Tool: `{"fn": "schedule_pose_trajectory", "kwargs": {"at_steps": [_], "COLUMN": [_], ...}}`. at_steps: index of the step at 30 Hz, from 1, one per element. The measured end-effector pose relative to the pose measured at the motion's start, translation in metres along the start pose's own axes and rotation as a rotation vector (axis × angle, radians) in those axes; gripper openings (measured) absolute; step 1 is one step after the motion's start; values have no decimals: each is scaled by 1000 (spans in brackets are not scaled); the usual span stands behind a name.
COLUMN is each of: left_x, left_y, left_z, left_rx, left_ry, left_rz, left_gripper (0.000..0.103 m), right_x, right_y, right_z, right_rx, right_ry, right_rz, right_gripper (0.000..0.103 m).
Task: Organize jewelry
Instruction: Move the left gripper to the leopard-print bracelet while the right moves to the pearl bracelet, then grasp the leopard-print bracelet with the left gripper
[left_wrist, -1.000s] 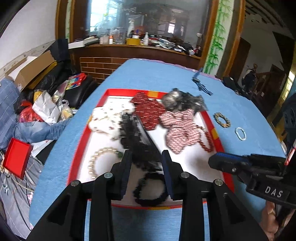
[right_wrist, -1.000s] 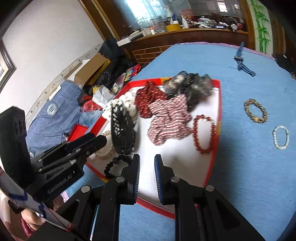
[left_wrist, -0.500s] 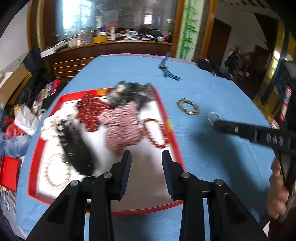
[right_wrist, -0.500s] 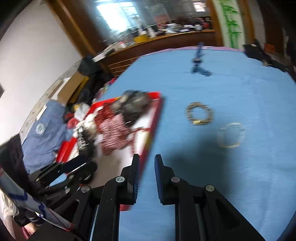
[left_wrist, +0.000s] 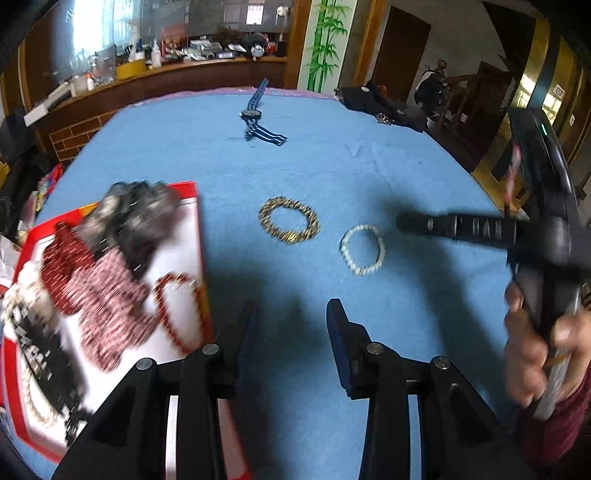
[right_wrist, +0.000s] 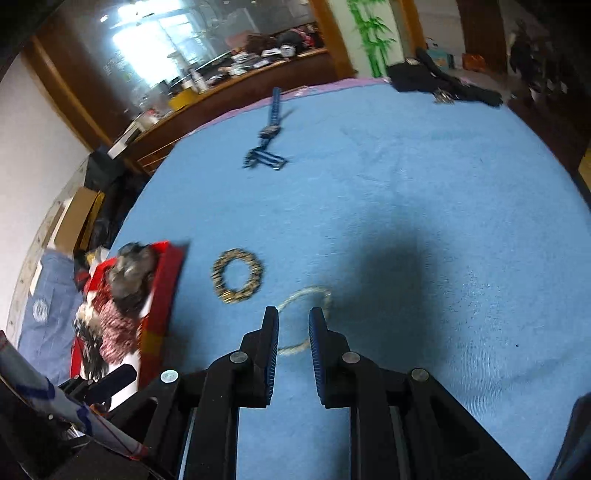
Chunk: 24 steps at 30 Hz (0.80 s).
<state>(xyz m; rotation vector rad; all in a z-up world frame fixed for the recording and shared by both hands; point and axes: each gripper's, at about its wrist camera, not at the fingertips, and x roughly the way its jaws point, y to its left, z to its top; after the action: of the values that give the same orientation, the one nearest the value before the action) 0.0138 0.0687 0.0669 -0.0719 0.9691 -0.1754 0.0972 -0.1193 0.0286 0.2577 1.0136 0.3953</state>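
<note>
A red-rimmed white tray (left_wrist: 197, 236) on the blue tablecloth holds scrunchies (left_wrist: 110, 280), a red bead bracelet (left_wrist: 177, 314) and other pieces. A gold bracelet (left_wrist: 289, 223) and a white pearl bracelet (left_wrist: 362, 249) lie on the cloth right of it. My left gripper (left_wrist: 290, 317) is open and empty above the cloth near the tray's right edge. My right gripper (right_wrist: 293, 325) is open and empty, its tips over the pearl bracelet (right_wrist: 306, 299), with the gold bracelet (right_wrist: 237, 279) to its left. It also shows in the left wrist view (left_wrist: 458, 229).
A blue watch (left_wrist: 258, 123) lies far back on the cloth and also shows in the right wrist view (right_wrist: 269, 142). Dark items (right_wrist: 443, 90) sit at the table's far right edge. A cluttered wooden counter (left_wrist: 166, 70) stands beyond the table. Bags and boxes (right_wrist: 74, 221) lie on the floor at left.
Both grippers have swung right, from over the tray to the cloth beside it. The right gripper has opened wider and come down over the pearl bracelet.
</note>
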Motion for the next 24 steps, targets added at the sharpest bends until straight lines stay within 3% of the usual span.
{"fn": "schedule_pose_trajectory", "kwargs": {"at_steps": [10,16,20,24], "left_x": [79,111,118,116], "left_y": [-19,-25,-27,-25], "left_z": [72,81,83,81], "left_rx": [3,48,58,21], "left_ry": [108,170,163,135], "left_rz": [15,71,75,109], "left_gripper": [37,37,35,6], "right_x": [-9,-13,-15,-13], "right_y": [-38,-47,-46,-45], "right_z": [5,5,6,5], "right_rx": [109,151,151,143], "right_ry": [-31,-27,-34,-23], "right_rz": [7,32,39,40], "right_gripper": [18,18,18,21]}}
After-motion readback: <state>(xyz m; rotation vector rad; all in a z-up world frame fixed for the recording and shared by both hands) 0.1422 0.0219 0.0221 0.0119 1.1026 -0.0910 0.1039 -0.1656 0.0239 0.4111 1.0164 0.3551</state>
